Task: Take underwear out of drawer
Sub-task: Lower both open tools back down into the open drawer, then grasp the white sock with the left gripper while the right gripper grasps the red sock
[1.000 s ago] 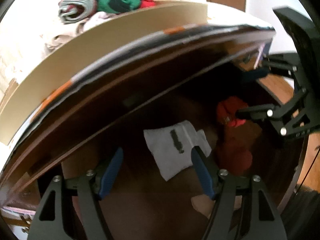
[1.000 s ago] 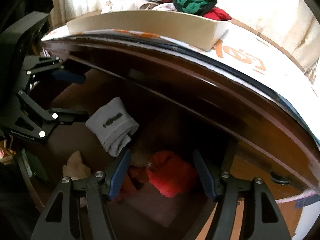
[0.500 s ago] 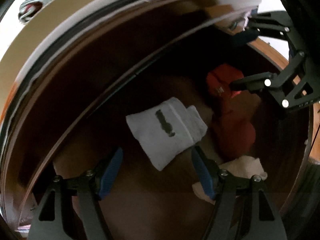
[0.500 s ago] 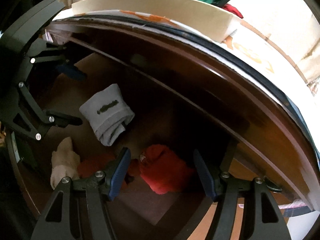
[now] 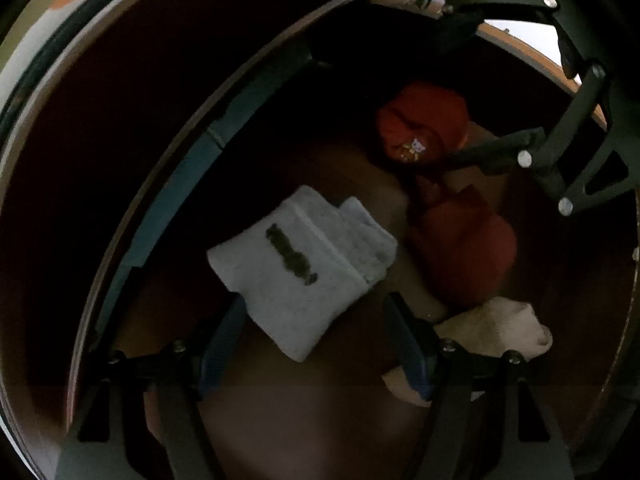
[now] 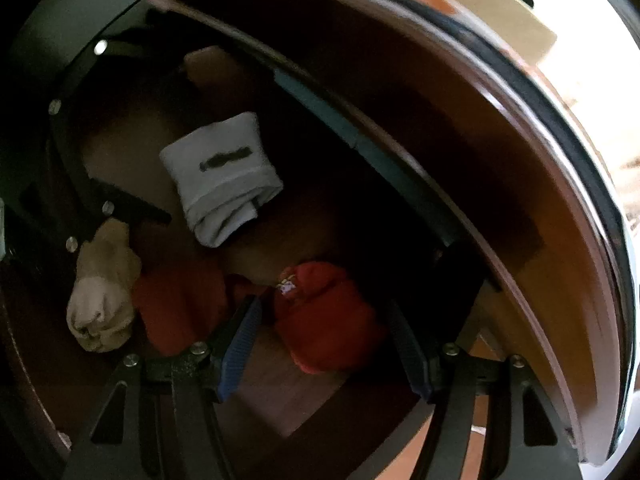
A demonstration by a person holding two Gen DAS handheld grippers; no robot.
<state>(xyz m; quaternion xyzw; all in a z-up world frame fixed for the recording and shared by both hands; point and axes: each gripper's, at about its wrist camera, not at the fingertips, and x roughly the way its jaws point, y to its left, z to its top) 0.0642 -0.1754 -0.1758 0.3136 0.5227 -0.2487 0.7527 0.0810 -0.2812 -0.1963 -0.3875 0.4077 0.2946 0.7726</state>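
Note:
The open wooden drawer (image 5: 280, 420) holds folded underwear. A grey folded piece (image 5: 304, 268) with a dark logo lies between the fingers of my left gripper (image 5: 316, 344), which is open just above it. It also shows in the right wrist view (image 6: 224, 176). A red rolled piece (image 6: 328, 320) lies between the fingers of my right gripper (image 6: 326, 344), which is open. It shows in the left wrist view (image 5: 424, 124) too, beside the right gripper's finger (image 5: 492, 148). A darker red piece (image 5: 464, 240) and a cream piece (image 5: 496, 328) lie nearby.
The dresser's dark wooden top edge (image 6: 500, 128) overhangs the drawer closely above both grippers. A beige box (image 6: 500, 4) stands on the dresser top. The drawer's far wall is in deep shadow.
Both grippers have moved down and forward into the drawer. The grey piece now sits between the left fingers and the red piece between the right fingers. Both stay open.

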